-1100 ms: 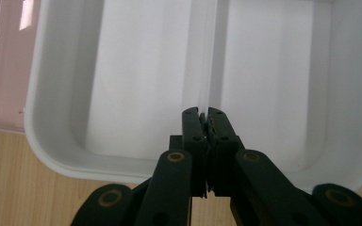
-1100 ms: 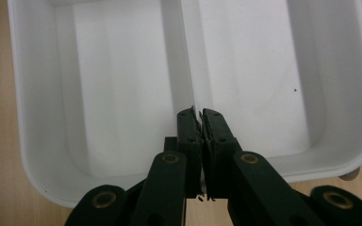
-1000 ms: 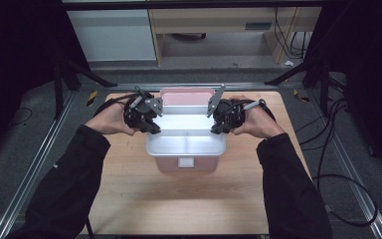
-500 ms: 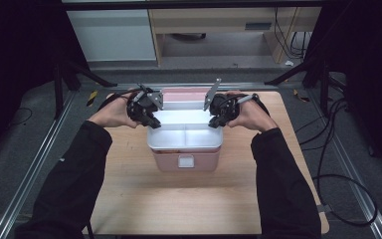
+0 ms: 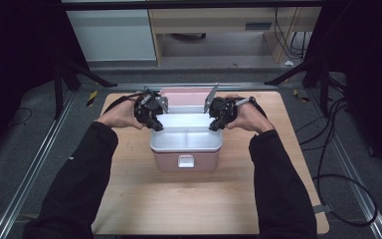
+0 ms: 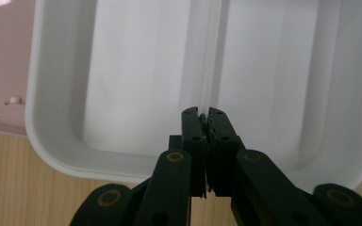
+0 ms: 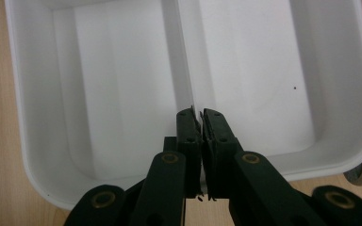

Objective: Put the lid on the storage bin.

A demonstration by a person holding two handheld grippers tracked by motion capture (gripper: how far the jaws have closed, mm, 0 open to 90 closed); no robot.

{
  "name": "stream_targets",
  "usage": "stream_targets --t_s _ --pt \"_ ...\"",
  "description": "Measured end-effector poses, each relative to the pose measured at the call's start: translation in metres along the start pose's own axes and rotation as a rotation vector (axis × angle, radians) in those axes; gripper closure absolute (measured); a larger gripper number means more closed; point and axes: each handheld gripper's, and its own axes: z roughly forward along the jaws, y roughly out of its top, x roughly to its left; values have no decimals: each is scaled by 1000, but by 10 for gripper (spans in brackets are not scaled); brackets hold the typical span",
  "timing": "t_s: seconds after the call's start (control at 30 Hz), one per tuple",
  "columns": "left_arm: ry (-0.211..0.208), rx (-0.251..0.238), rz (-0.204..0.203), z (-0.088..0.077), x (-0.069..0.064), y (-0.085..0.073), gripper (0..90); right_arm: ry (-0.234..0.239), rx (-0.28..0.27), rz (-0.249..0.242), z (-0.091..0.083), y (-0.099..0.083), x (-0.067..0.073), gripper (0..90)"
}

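White tray, plastic, rounded corners, glossy inside, split into two compartments by one thin raised divider. It sits on top of a pink box with a pale latch on the near face; the box's pink lid stands open behind it. Box rests on a wooden table.

Long axis of the tray runs from one gripper to the other, left to right in the high view. Divider crosses the short way, so it points away from the person. Open side faces up.

Left gripper: jaws together, pinched on the tray's rim at its left end. In the left gripper view the tips meet over the near rim wall, the divider running straight on from the tips, one compartment to each side of the jaws. Pink lid shows far off to the upper left of the jaws.

Right gripper: jaws together on the rim at the right end. In the right gripper view the tips sit in line with the divider, a compartment on either side. Small dark speck on the tray floor, right of the jaws. Bare wood lies beyond the tray edge, left of the jaws.
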Motion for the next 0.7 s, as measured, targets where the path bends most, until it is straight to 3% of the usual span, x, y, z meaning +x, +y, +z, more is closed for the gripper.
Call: stream_targets --t_s 0.27,0.57,0.7 --pt "-16 21 2 9 0 -1 870 31 4 15 13 -4 1 867" --pt "-37 -4 -21 22 0 -9 866 26 -12 34 23 -10 4 854" --pt "-26 8 -23 25 -1 -8 858 18 -21 45 27 -12 5 841"
